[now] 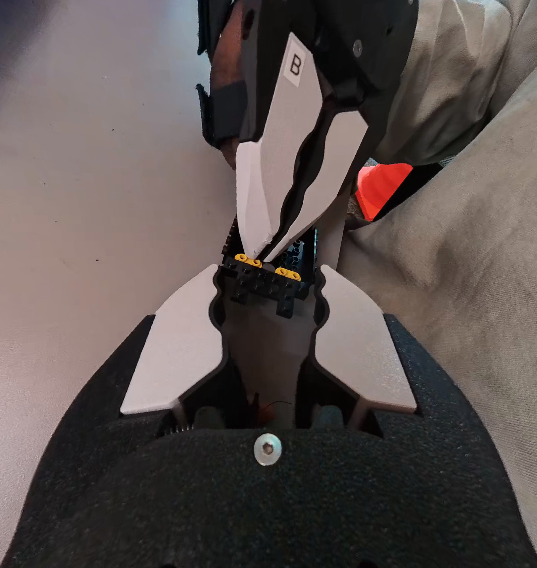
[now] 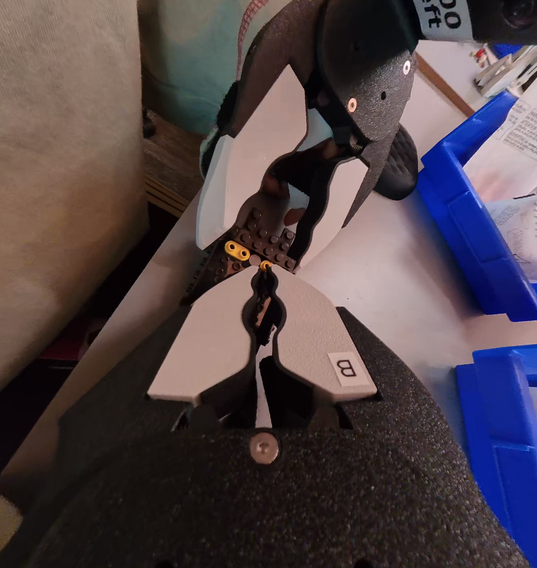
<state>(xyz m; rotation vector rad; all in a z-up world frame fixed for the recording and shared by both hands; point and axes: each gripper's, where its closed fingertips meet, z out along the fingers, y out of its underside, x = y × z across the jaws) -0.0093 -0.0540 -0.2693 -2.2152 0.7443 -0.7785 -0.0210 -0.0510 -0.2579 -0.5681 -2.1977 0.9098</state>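
Note:
My left gripper (image 1: pixel 268 270) is shut on a black studded brick assembly (image 1: pixel 267 285), gripping it by its two sides between the fingertips. Two small yellow pieces sit on the assembly's top edge, one (image 1: pixel 248 259) on the left and one (image 1: pixel 287 273) on the right, with a grey round stud between them. My right gripper (image 1: pixel 262 253) comes down from above with its jaws closed, its tips pinching the end of the left yellow piece. In the right wrist view my right gripper (image 2: pixel 265 268) is closed on that yellow piece (image 2: pixel 265 264). There my left gripper (image 2: pixel 254 246) holds the assembly (image 2: pixel 261 242) above the white table (image 2: pixel 368 246).
Two blue bins stand on the table at the right, one (image 2: pixel 464 196) holding printed paper sheets (image 2: pixel 525 129), one (image 2: pixel 507 430) nearer. Beige upholstery (image 2: pixel 45 153) lies beyond the table's left edge. An orange object (image 1: pixel 381 190) and grey fabric (image 1: pixel 445 276) are at the right. Only a small space, under 4 cm, lies between the two pairs of fingers.

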